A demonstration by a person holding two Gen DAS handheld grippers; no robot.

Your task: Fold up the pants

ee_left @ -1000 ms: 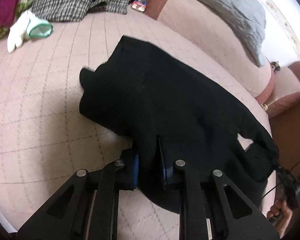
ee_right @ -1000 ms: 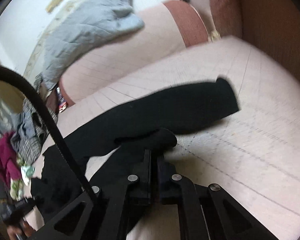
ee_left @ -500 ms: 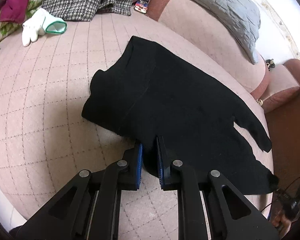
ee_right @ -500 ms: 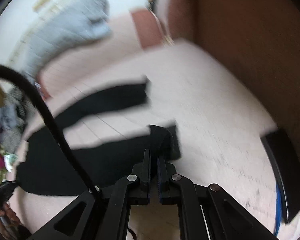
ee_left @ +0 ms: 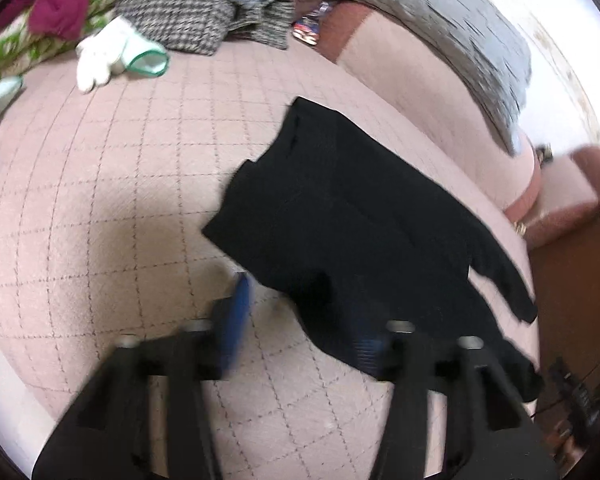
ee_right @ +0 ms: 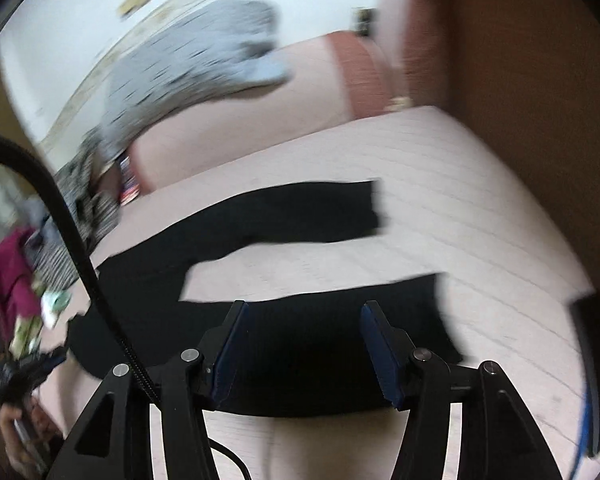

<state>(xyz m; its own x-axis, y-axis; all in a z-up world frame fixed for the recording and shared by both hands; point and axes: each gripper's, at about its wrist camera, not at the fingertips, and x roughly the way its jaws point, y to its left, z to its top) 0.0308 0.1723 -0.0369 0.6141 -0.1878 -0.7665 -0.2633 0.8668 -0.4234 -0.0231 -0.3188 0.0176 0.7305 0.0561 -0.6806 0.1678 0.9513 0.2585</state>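
Black pants (ee_left: 360, 220) lie flat on the pink quilted sofa seat (ee_left: 100, 200), waist toward the clothes pile and legs running off to the right. My left gripper (ee_left: 300, 328) hovers at the near waist corner with its jaws opening. The cloth edge lies between its blue pads (ee_left: 236, 312) and they do not press on it. In the right wrist view the two legs are spread apart, the far leg (ee_right: 300, 216) above the near leg (ee_right: 412, 300). My right gripper (ee_right: 306, 344) is over the near leg, its jaws opening, with its pads (ee_right: 380, 348) clear of the cloth.
A heap of clothes (ee_left: 172, 12) and a white glove (ee_left: 108, 56) lie at the seat's far left. A grey quilted blanket (ee_left: 452, 20) drapes the backrest. A dark flat object (ee_right: 592, 360) sits at the seat's right edge, with brown floor (ee_left: 572, 280) past it.
Both grippers were shut on the pants and have now opened and let go. The right gripper drew the near leg out straight, so the pants now lie spread. Both grippers have backed off slightly.
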